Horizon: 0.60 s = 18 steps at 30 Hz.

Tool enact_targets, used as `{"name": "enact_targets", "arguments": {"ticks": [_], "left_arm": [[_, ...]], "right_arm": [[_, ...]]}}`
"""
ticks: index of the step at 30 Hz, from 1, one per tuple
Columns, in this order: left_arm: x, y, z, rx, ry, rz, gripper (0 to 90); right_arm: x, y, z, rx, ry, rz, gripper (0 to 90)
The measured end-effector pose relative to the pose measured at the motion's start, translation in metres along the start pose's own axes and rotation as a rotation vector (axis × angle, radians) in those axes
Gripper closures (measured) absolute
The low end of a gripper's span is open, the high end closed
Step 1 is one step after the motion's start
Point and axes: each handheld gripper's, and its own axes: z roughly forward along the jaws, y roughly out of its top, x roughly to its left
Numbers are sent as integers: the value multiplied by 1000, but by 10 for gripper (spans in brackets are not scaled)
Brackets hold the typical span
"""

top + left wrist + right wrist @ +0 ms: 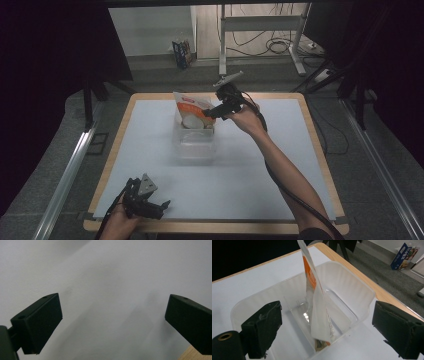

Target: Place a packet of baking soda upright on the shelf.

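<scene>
You see a white-and-orange pouch point(318, 305) in a clear, colourless bin point(352, 290), on a pale grey-white desk point(260, 180) edged in light wood; your jaws are matte black.

Wood-edged table point(320, 165) w/ white top; clear plastic bin point(194, 141) sits mid-table.

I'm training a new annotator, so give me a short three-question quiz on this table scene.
1. True or false: the right hand-held gripper is clamped on the pouch.
2. What holds the pouch? A) clear plastic bin B) cardboard box C) metal tray
3. What lies under the left hand-held gripper?

Key:
1. False; its jaws stand apart on either side of the pouch.
2. A, the clear plastic bin.
3. The white table, nothing between the jaws.
</scene>
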Motion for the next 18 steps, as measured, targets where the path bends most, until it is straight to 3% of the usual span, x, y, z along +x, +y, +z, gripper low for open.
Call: {"name": "enact_targets", "arguments": {"ticks": [18], "left_arm": [[0, 0, 0, 2, 2, 2, 13]], "right_arm": [[0, -19, -8, 23, -5, -4, 43]]}}
